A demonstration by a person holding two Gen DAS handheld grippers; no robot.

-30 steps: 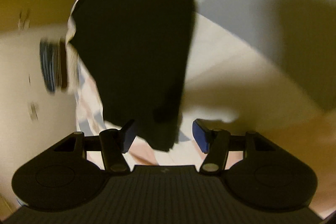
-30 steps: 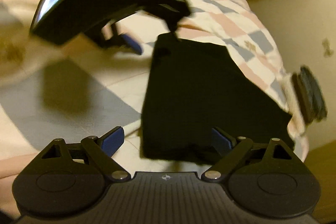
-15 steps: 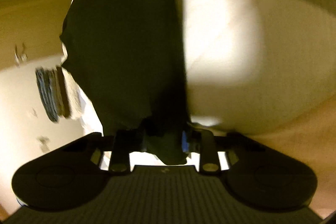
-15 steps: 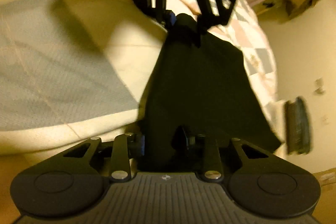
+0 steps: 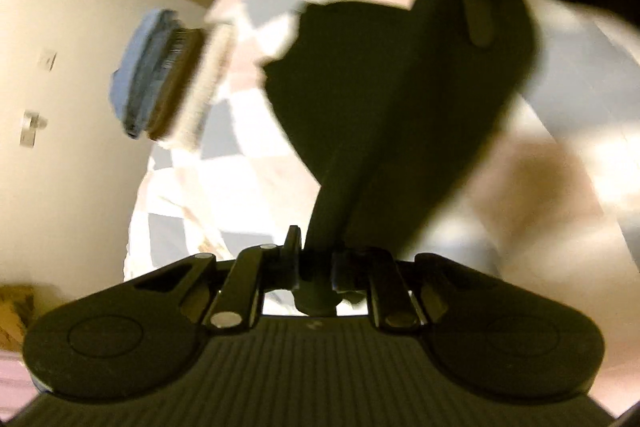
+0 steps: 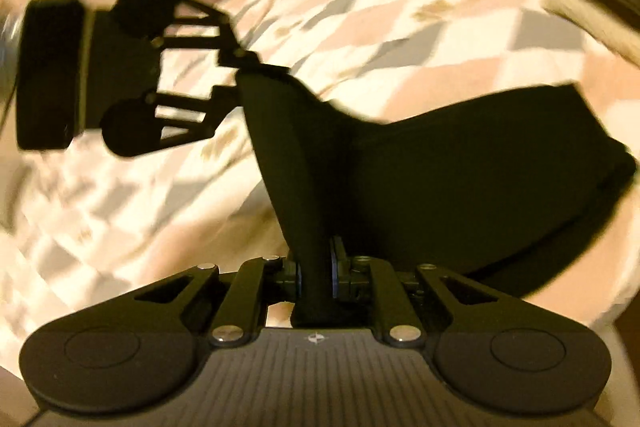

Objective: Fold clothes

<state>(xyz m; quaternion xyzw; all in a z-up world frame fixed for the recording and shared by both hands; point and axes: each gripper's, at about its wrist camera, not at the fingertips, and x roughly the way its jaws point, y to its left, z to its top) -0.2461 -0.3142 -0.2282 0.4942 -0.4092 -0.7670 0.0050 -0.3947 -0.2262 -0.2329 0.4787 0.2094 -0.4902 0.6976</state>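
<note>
A black garment (image 6: 460, 167) is held taut above the checked bedspread (image 6: 400, 7), pinched by the closed left gripper (image 5: 316, 277) and right gripper (image 6: 316, 273), likely so a fold can be laid.

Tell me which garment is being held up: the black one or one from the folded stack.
The black garment, pinched by both hand-held grippers, left and right; the folded stack sits untouched.
</note>
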